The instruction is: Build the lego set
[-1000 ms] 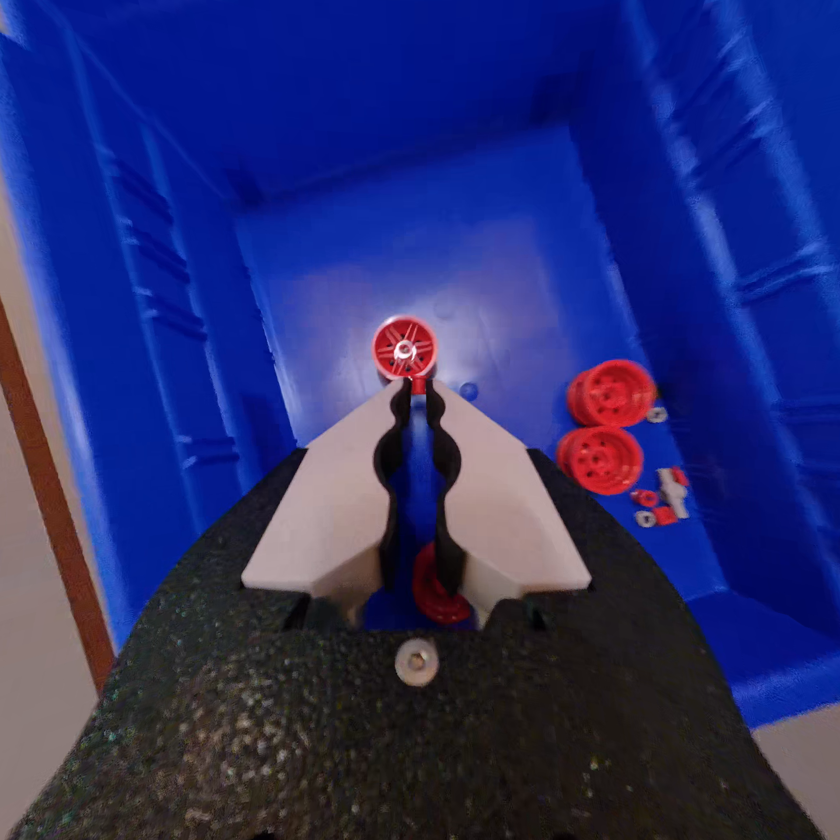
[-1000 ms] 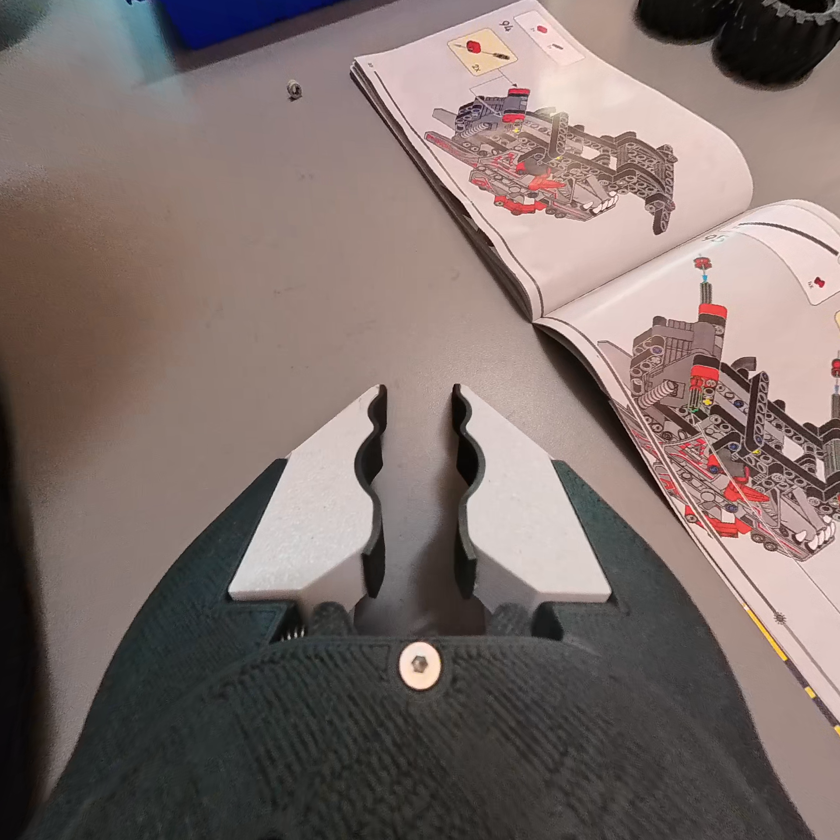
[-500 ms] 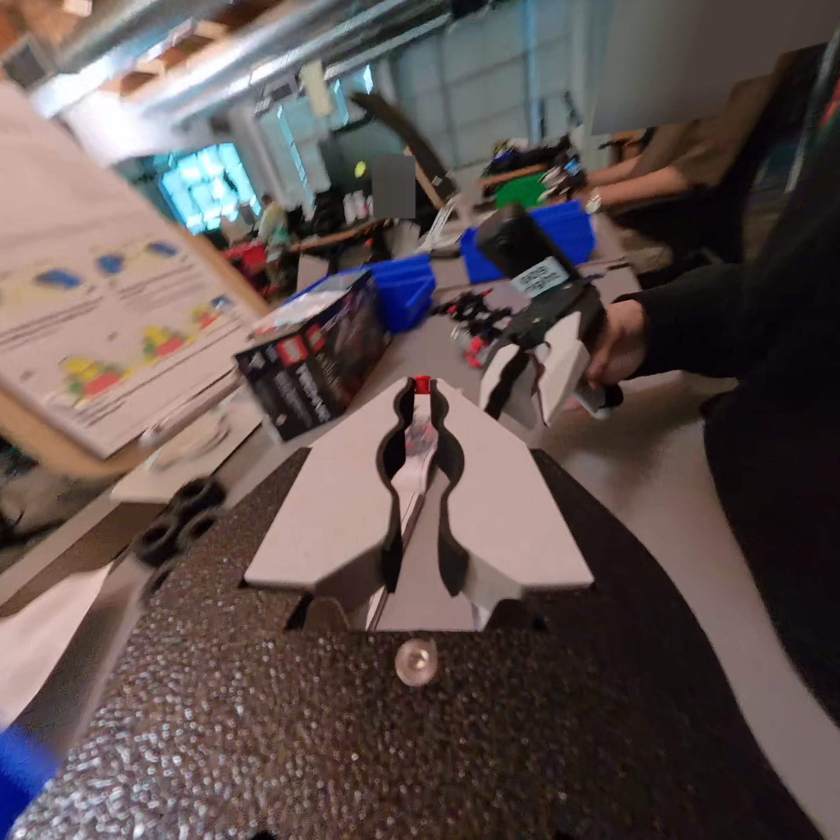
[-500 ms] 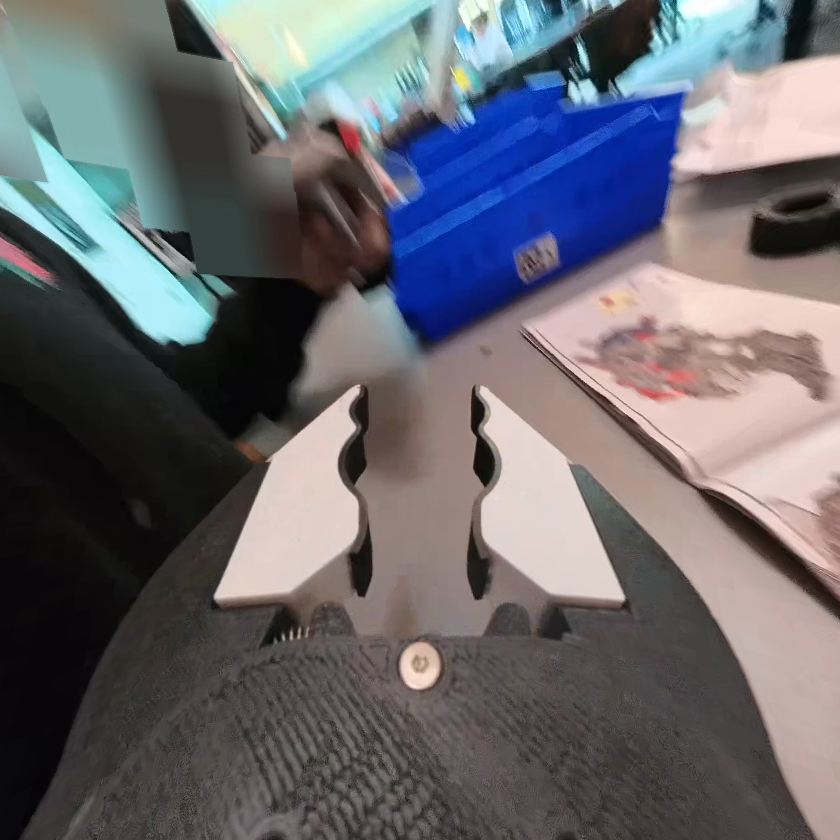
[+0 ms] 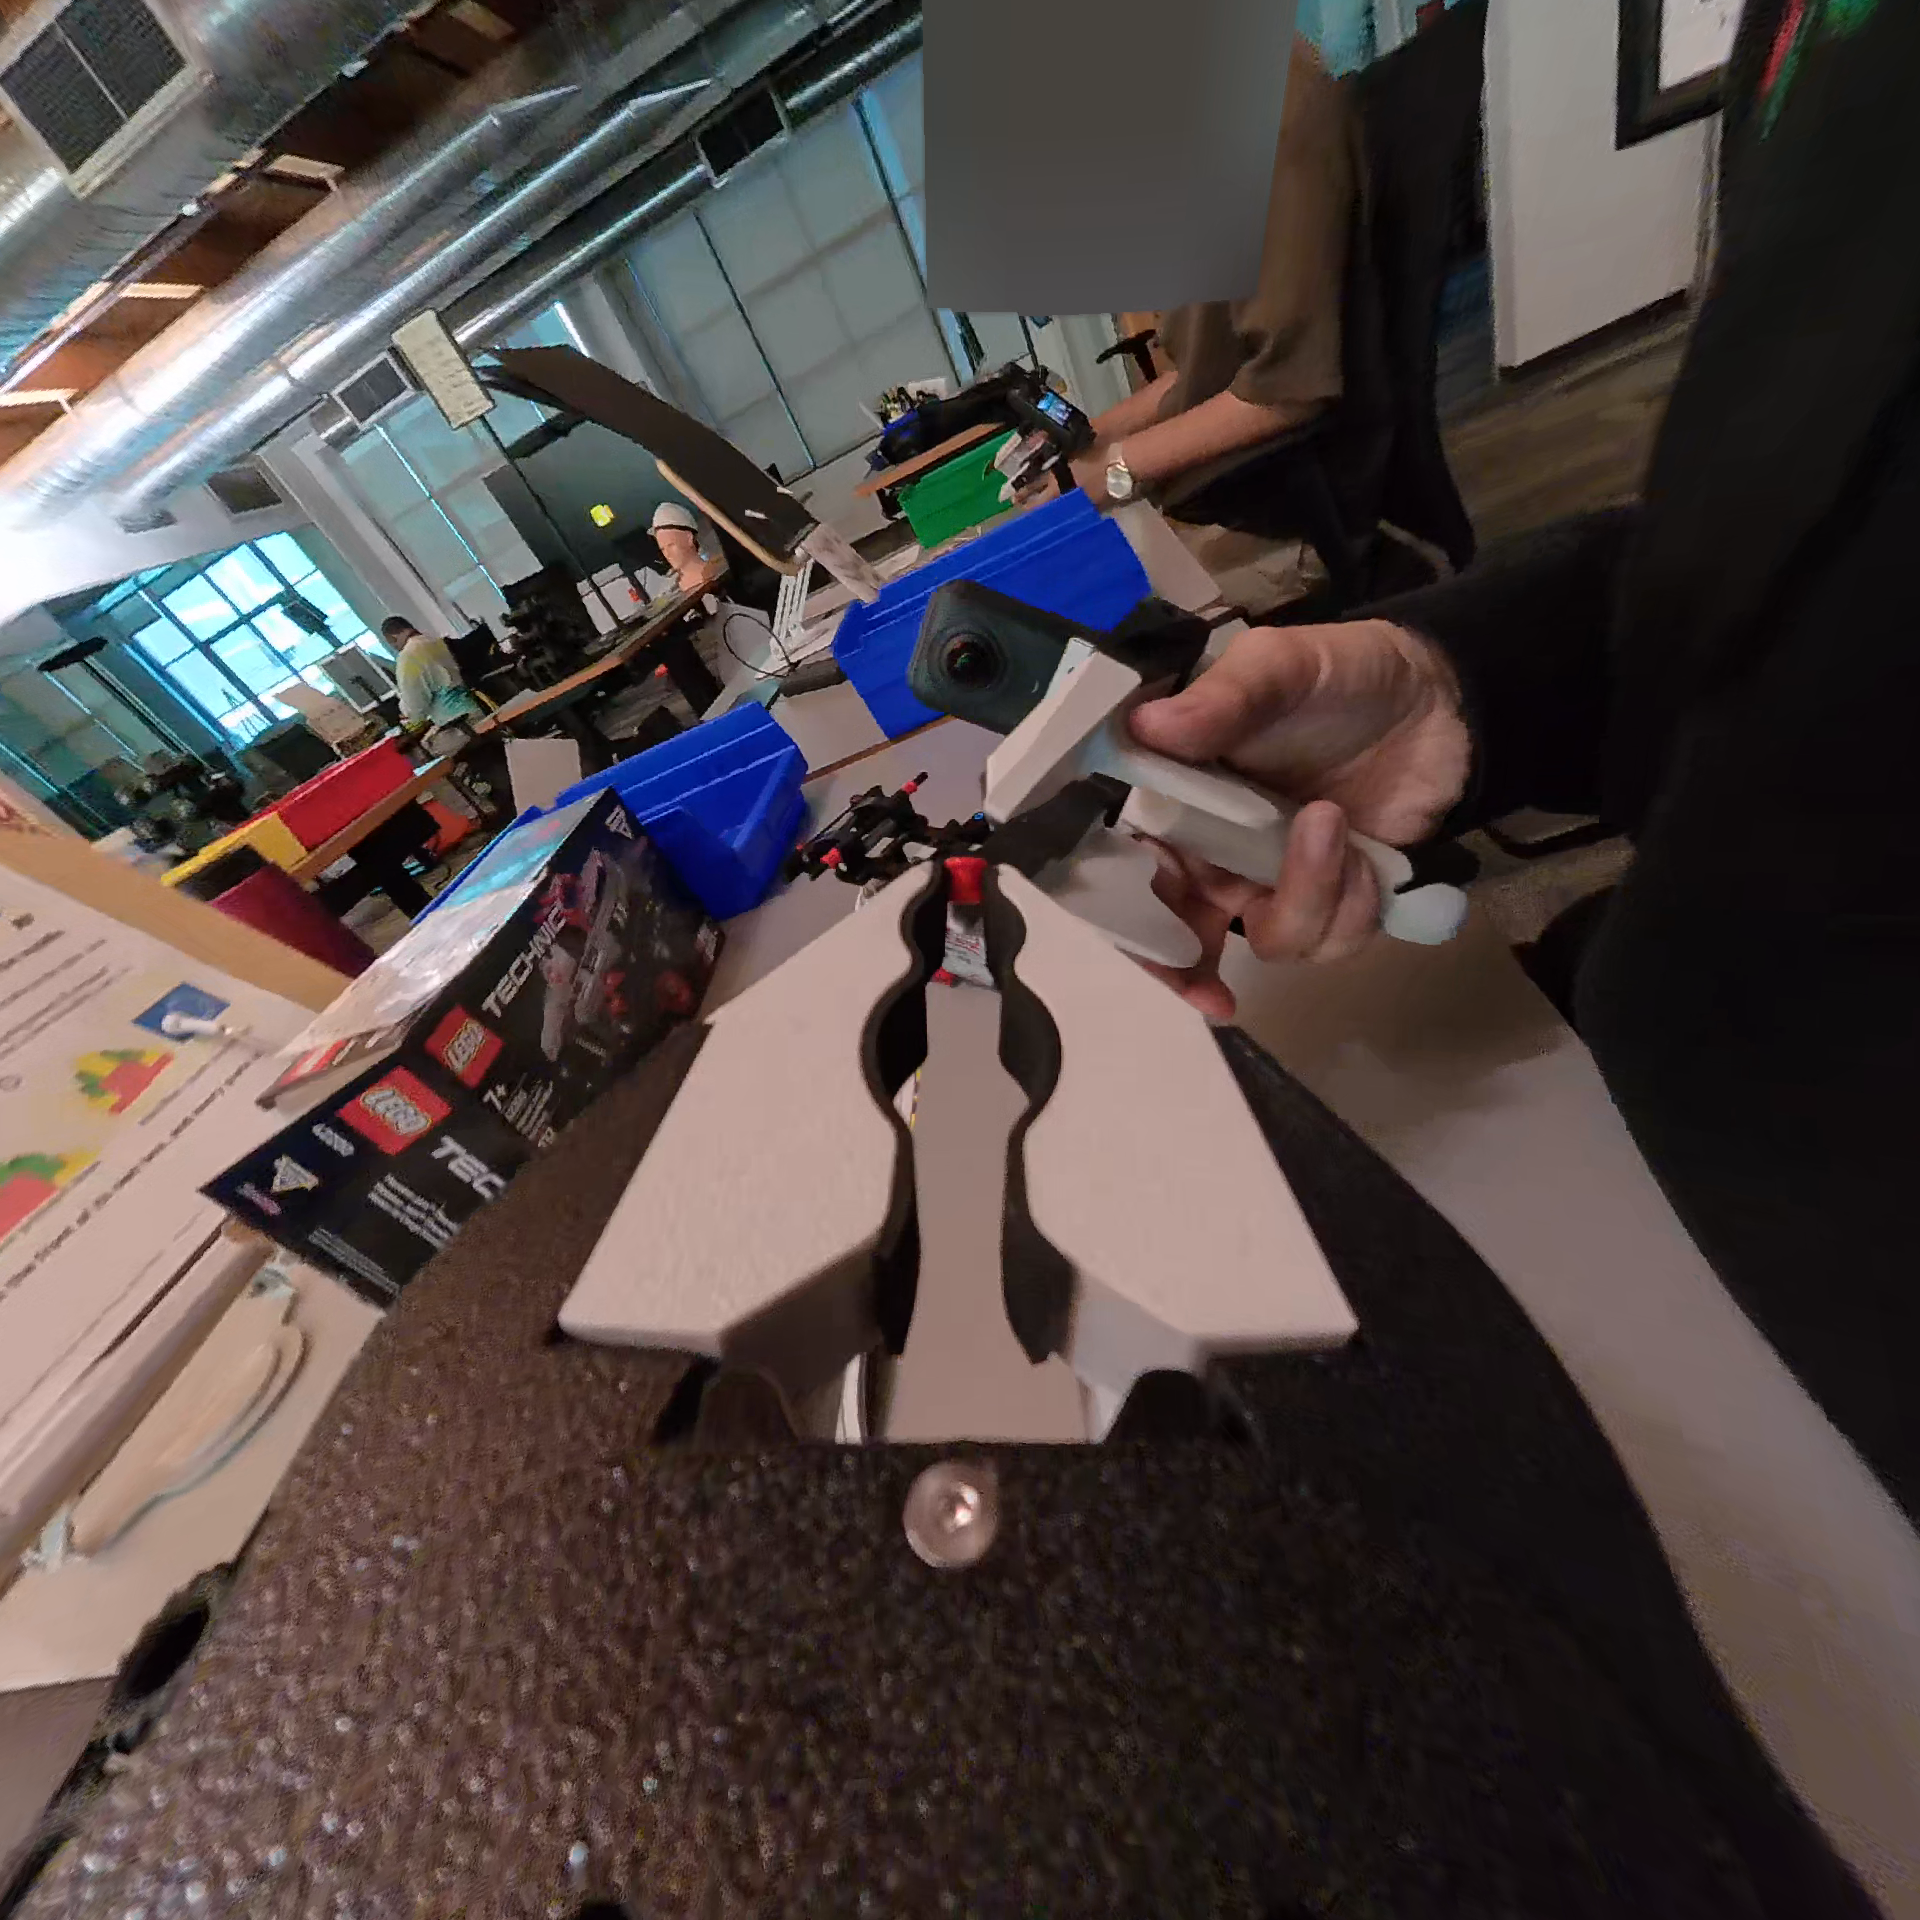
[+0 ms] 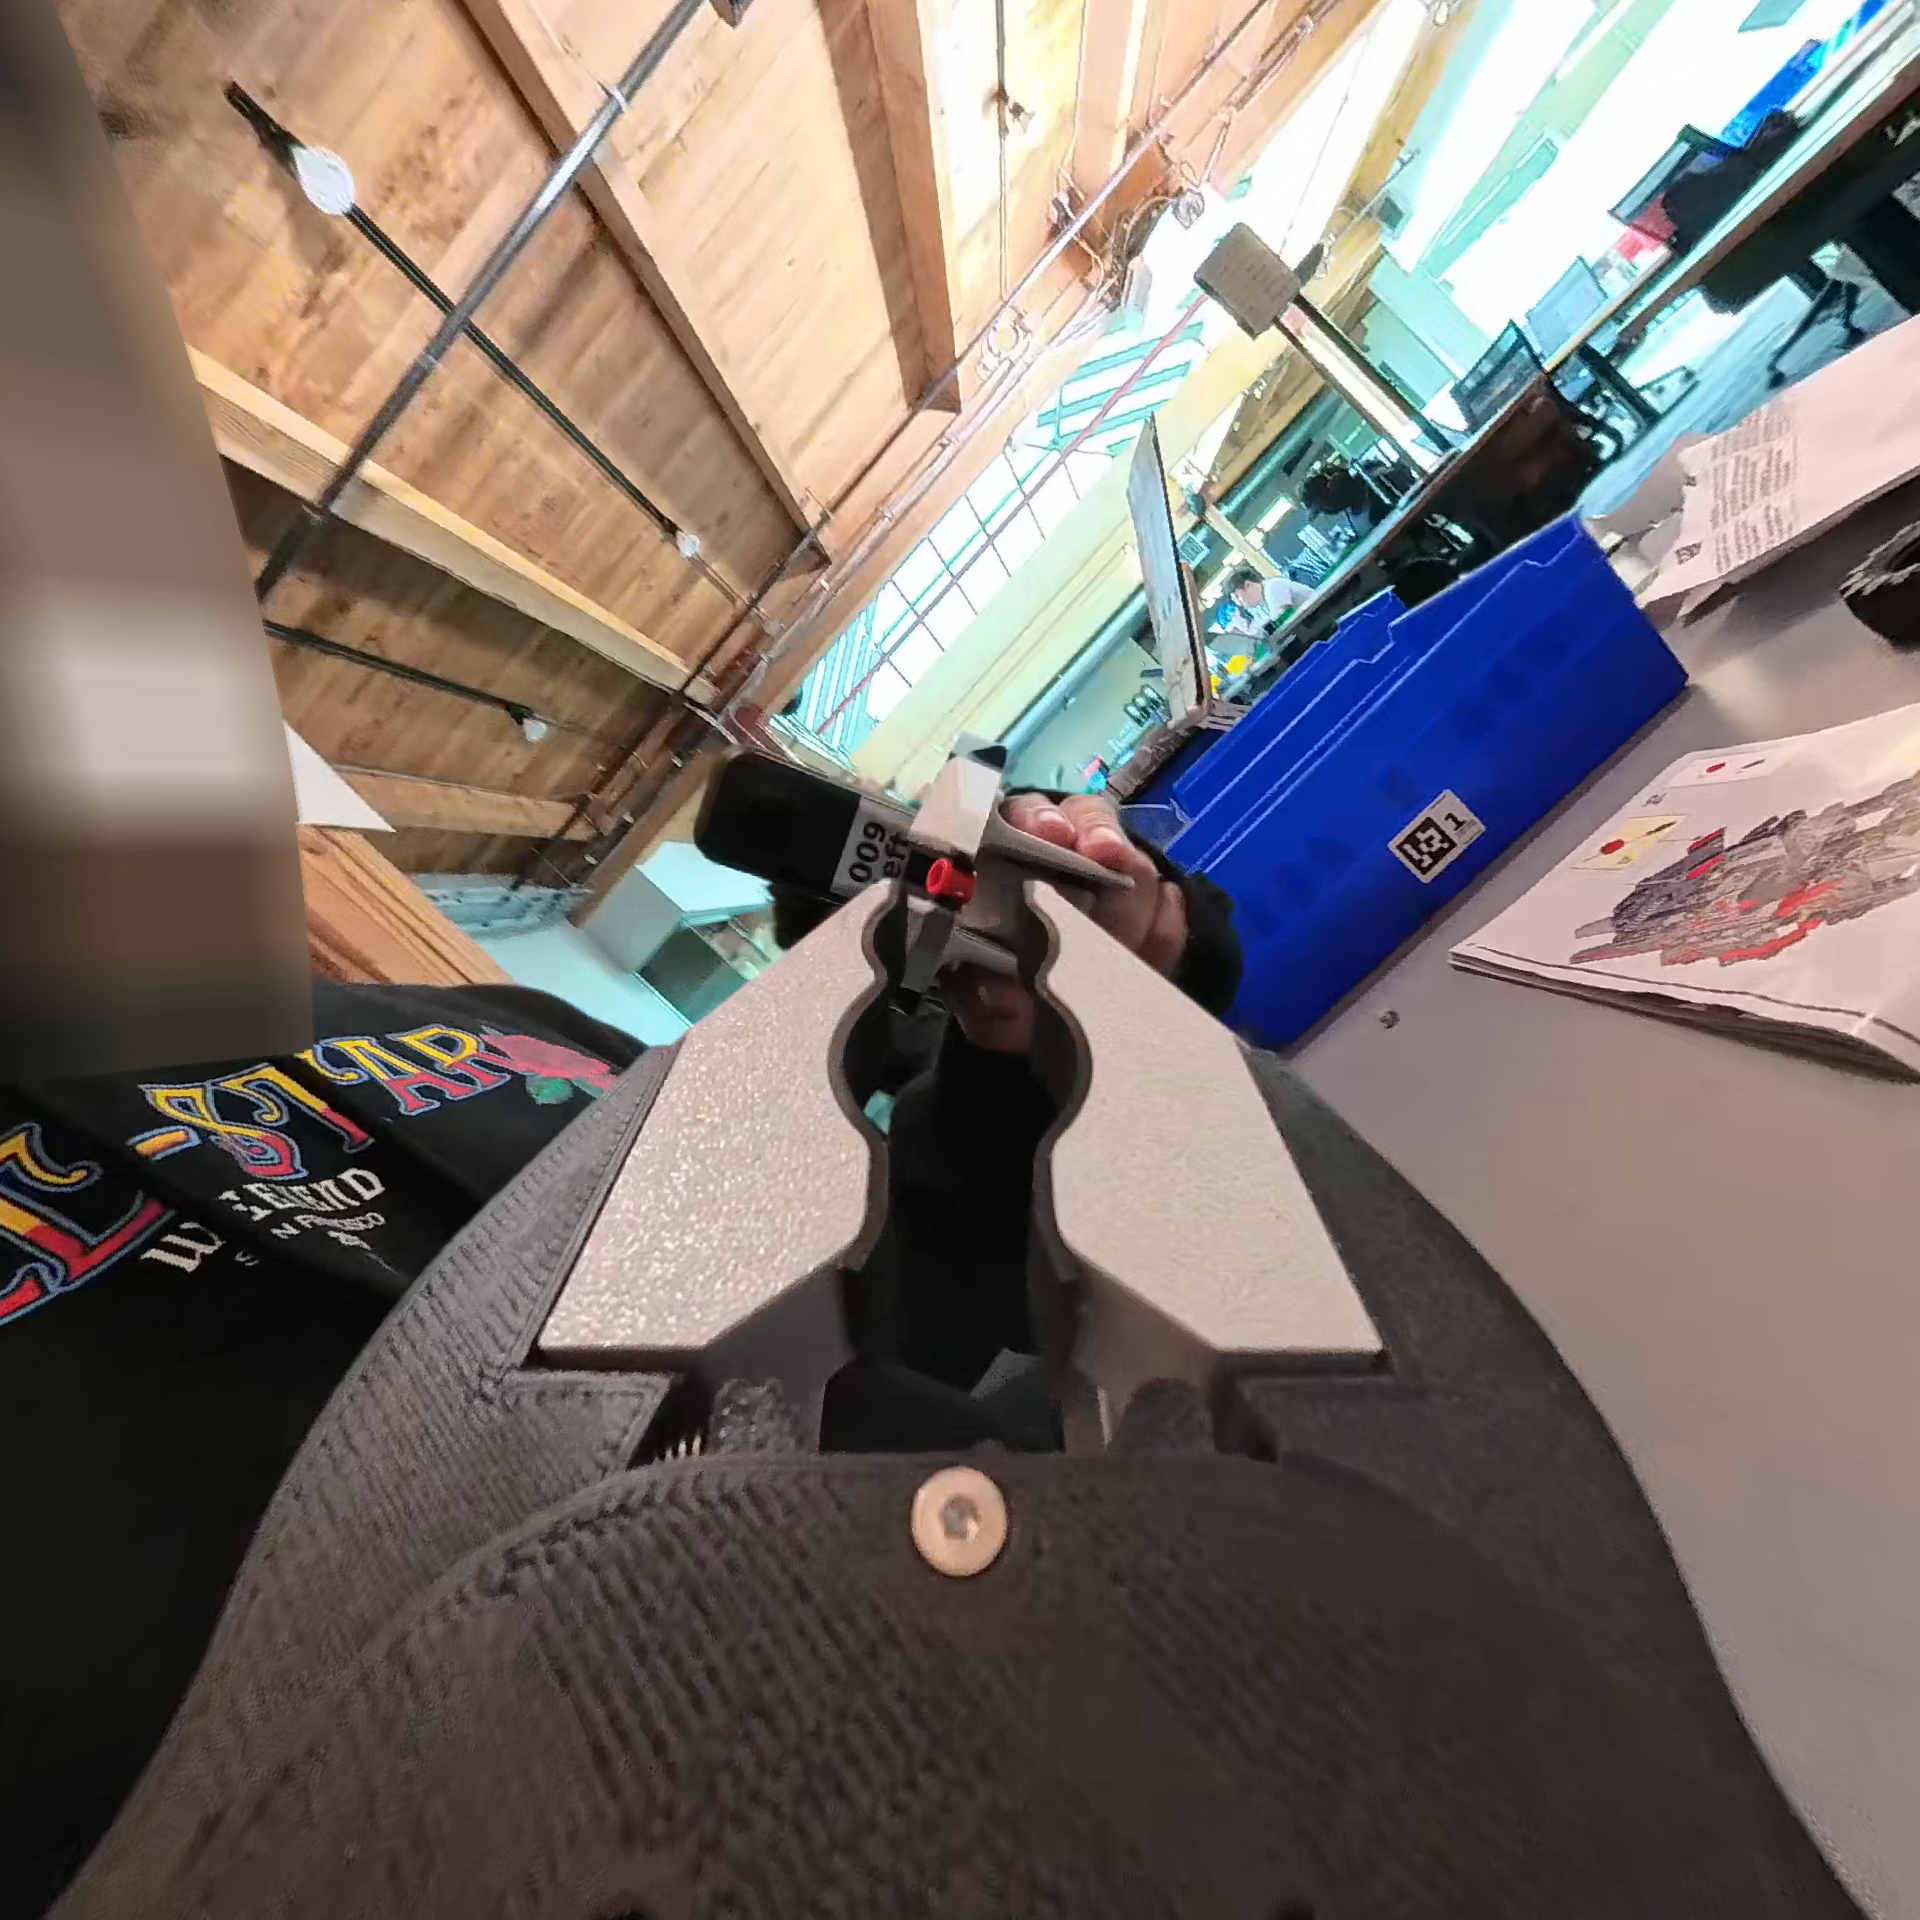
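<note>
Red lego pin point(image 5: 963, 881), small, sits pinched at the very tip of your left gripper point(image 5: 961, 914); its fingers point(image 5: 790, 1132) are closed on it, w/ a narrow wavy gap behind the tips. In the right wrist view the same red piece point(image 6: 948, 879) shows at the tip of that gripper point(image 6: 961, 831), held up in the air in front of you.

Your right gripper point(image 6: 961, 935) is open, fingertips apart w/ nothing between them, pointing straight at the left one. From the left wrist view it hovers just beyond and to the right of the left tips, right gripper point(image 5: 1060, 727) gripped by your hand point(image 5: 1320, 769), camera on top facing back.

Beyond the left tips, partly hidden, the part-built black lego model point(image 5: 873, 831) rests on the grey table point(image 5: 1455, 1195). Left of those fingers lies the dark set box point(image 5: 468, 1060), w/ a blue bin point(image 5: 717, 800) behind it. To the right of your right gripper: a big blue bin point(image 6: 1455, 769) on the table point(image 6: 1558, 1299), and the open instruction booklet point(image 6: 1714, 914) nearer its right edge.
</note>
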Demonstrator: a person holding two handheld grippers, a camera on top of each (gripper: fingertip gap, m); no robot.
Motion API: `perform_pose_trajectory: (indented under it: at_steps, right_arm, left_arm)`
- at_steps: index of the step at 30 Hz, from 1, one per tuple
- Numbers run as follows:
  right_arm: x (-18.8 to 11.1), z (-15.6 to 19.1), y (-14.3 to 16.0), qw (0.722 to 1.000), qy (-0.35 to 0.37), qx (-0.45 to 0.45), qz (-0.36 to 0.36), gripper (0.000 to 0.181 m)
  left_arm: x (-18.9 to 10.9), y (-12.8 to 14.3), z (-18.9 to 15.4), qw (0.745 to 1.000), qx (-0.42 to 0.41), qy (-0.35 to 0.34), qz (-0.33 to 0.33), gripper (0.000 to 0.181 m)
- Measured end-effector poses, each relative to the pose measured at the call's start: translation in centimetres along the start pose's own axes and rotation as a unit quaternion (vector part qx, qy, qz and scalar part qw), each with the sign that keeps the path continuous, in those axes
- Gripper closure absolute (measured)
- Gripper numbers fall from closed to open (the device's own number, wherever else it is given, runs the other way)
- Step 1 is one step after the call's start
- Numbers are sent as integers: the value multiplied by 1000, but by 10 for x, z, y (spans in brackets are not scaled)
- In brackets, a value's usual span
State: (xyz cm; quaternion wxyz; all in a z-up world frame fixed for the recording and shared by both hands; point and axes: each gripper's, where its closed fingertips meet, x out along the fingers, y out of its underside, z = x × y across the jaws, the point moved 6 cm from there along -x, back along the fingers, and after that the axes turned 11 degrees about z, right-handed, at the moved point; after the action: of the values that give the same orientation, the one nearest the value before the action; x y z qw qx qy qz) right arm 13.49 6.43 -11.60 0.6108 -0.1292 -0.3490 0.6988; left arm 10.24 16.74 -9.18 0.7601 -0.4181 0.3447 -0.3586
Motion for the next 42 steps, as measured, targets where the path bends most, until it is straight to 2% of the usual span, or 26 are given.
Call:
perform_pose_trajectory:
  at_steps: [4, 7, 11, 15, 19, 24, 26, 28, 31, 33, 35, 38, 42]
  right_arm:
    - [-11, 5, 2, 1000, -25, 12, -7, 168]
    - [-19, 6, 3, 1000, -14, 1, -12, 173]
    - [-33, 1, 10, 997, 66, -27, 6, 173]
    - [-50, -14, 26, 974, 211, -62, 63, 173]
    - [-65, -26, 39, 932, 335, -82, 113, 173]
    - [-78, -38, 53, 887, 420, -87, 173, 173]
    - [-85, -44, 59, 850, 468, -109, 215, 173]
    - [-90, -50, 63, 802, 518, -156, 255, 173]
    - [-91, -58, 71, 741, 560, -210, 306, 173]
    - [-90, -63, 76, 718, 568, -224, 333, 173]
    - [-87, -64, 78, 723, 562, -227, 332, 169]
    - [-87, -65, 78, 746, 546, -201, 322, 157]
    - [-92, -60, 79, 778, 518, -170, 311, 150]
  left_arm:
    - [18, -6, -5, 1000, 23, 12, 2, 177]
    - [28, -6, -8, 999, 28, 28, -6, 177]
    - [42, 8, -15, 998, 38, 42, 28, 177]
    - [62, 34, -29, 990, 78, 47, 111, 175]
    - [78, 53, -41, 981, 113, 34, 152, 167]
    - [96, 67, -62, 971, 141, 67, 182, 166]
    - [102, 78, -67, 961, 142, 85, 220, 167]
    - [104, 91, -71, 948, 145, 105, 263, 168]
    - [106, 100, -72, 943, 100, 124, 291, 168]
    - [107, 100, -72, 943, 60, 135, 299, 169]
    - [109, 98, -71, 944, 11, 140, 299, 169]
    - [111, 97, -71, 942, -55, 143, 298, 169]
    - [115, 100, -71, 939, -75, 116, 316, 166]
